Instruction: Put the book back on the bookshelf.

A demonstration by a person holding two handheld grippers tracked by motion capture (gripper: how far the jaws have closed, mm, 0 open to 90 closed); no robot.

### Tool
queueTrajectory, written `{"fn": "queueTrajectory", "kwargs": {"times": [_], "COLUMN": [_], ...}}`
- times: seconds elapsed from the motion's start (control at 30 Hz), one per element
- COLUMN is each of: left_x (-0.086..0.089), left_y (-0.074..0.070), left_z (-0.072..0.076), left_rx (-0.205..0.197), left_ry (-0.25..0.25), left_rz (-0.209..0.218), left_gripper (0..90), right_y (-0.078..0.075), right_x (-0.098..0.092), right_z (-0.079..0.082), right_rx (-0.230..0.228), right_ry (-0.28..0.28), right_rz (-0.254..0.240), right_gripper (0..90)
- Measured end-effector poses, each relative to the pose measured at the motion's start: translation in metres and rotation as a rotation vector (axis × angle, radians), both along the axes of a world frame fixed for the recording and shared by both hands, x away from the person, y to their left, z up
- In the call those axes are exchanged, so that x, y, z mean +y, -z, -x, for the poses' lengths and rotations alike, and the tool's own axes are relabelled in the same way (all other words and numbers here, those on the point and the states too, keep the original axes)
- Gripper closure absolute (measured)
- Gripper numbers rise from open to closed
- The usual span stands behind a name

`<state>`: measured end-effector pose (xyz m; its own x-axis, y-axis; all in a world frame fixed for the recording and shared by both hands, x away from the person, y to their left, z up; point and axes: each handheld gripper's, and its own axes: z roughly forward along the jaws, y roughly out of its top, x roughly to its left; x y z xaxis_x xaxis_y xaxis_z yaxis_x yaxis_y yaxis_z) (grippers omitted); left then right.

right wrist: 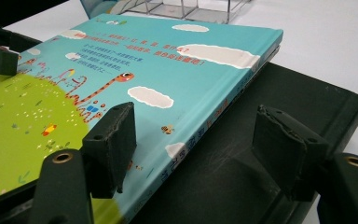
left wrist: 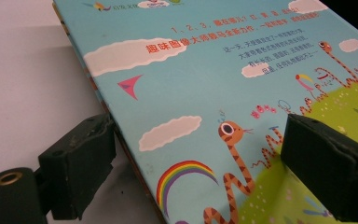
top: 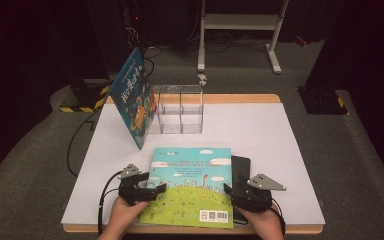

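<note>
A picture book (top: 192,185) with a sky-blue and green cover lies flat at the table's front middle. Its right side rests on a black pad (top: 241,165). My left gripper (top: 160,189) is open at the book's left edge. In the left gripper view the book (left wrist: 205,84) edge runs between the jaws, one jaw over the table and one over the cover. My right gripper (top: 228,190) is open at the right edge. In the right gripper view the spine of the book (right wrist: 144,60) lies between the jaws, with the right jaw above the black pad (right wrist: 284,98).
A second blue book (top: 135,97) leans tilted against a clear two-compartment box (top: 180,109) at the back left of the white table (top: 260,130). Cables trail off the table's left side. A white stand's legs are on the floor behind.
</note>
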<state>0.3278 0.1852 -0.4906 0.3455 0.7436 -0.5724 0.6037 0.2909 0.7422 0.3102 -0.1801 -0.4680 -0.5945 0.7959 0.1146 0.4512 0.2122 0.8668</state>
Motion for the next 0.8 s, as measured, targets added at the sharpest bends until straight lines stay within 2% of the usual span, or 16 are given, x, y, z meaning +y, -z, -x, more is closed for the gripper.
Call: {"fn": "queueTrajectory", "kwargs": {"times": [0.07,0.13,0.3,0.4,0.57,0.63,0.8], "left_x": [0.0003,0.0011,0.0007,0.0009,0.0004,0.0039,0.0034], "left_y": [0.0007,0.0012,0.0009,0.0013,0.0003,0.0008,0.0025], "left_z": [-0.0008,-0.0025,-0.0027,-0.0032,-0.0024,-0.0043,-0.006], "left_rx": [-0.008,0.013,0.034,0.046,0.035,0.064,0.083], "left_ry": [-0.006,-0.01,0.003,0.006,0.002,0.026,0.013], "left_rz": [-0.003,0.015,0.034,0.031,0.032,0.03,0.035], "left_gripper": [7.8,4.8,6.5,6.1,6.4,7.2,5.1], "right_y": [0.0003,0.0006,0.0009,0.001,0.0013,0.0013,0.0004], "right_x": [-0.0003,-0.0004,-0.0006,-0.0008,-0.0011,-0.0011,-0.0003], "right_z": [-0.0001,-0.0002,-0.0002,-0.0004,-0.0004,-0.0005,0.0001], "right_rx": [0.003,0.003,0.002,0.002,0.005,0.004,-0.002], "right_ry": [-0.001,-0.002,-0.007,-0.008,-0.01,-0.012,-0.01], "right_rz": [-0.004,-0.002,-0.002,-0.007,-0.011,-0.012,-0.007], "right_gripper": [29.9,30.1,30.9,30.9,32.0,31.9,32.0]}}
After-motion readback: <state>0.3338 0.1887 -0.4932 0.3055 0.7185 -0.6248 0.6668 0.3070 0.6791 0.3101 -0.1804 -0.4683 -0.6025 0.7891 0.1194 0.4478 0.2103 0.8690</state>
